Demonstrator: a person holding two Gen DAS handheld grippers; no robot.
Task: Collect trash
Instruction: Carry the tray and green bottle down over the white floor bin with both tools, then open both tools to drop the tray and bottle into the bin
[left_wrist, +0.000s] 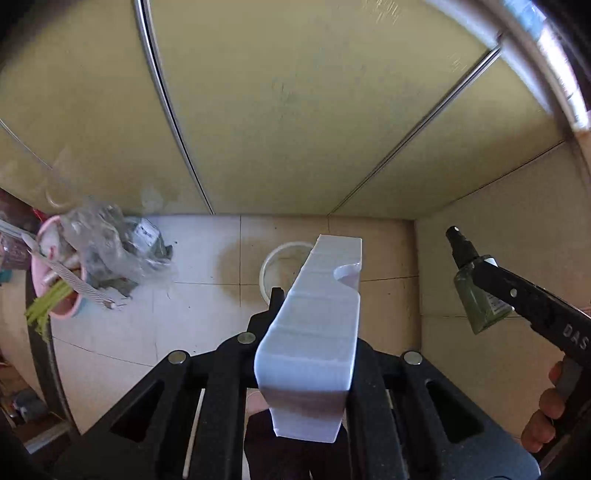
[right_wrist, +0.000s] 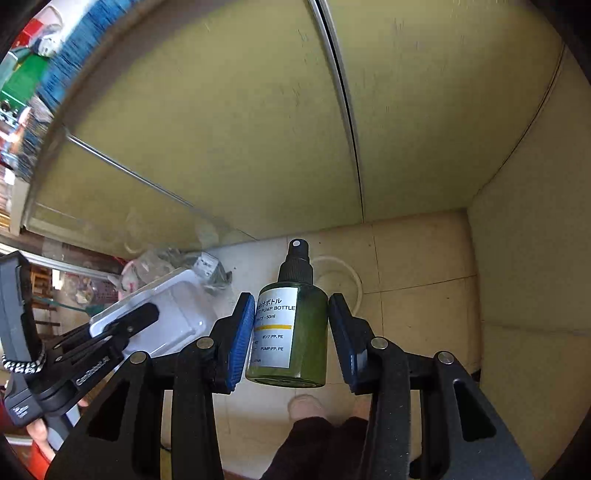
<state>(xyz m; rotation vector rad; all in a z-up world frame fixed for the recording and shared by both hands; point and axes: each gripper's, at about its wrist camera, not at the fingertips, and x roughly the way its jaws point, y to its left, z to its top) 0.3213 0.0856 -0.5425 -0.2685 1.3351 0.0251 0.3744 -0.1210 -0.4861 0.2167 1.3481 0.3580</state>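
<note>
Left wrist view: left gripper (left_wrist: 314, 332) is clamped edge-on on a white plastic tray (left_wrist: 314, 343), which juts toward 12 o'clock and covers most of the jaws. Right wrist view: right gripper (right_wrist: 291, 343) is clamped on a green pump bottle (right_wrist: 290, 332), upright between the blue pads (right_wrist: 242, 339), nozzle at 12 o'clock. I read the step as carrying: both items are held above the tiled floor (left_wrist: 207, 317), neither deposited.

A pink bin (left_wrist: 55, 280) sits at 9 o'clock in the left view, stuffed with a clear plastic bag (left_wrist: 107, 251) and other scraps. A white ring (right_wrist: 351, 277) lies on the floor at 12 o'clock, just beyond the bottle; whether it is a lid, a bowl or a second receptacle I cannot tell. My judgement: next move calls for bringing each item over the bin's mouth, then parting the jaws.

Hard to make out:
- bin is nearly full and partly cut off at the frame edge
- tray hides the left fingertips
- bag contents are blurred
- a dark sleeve (right_wrist: 314, 443) blocks the floor at 6 o'clock
</note>
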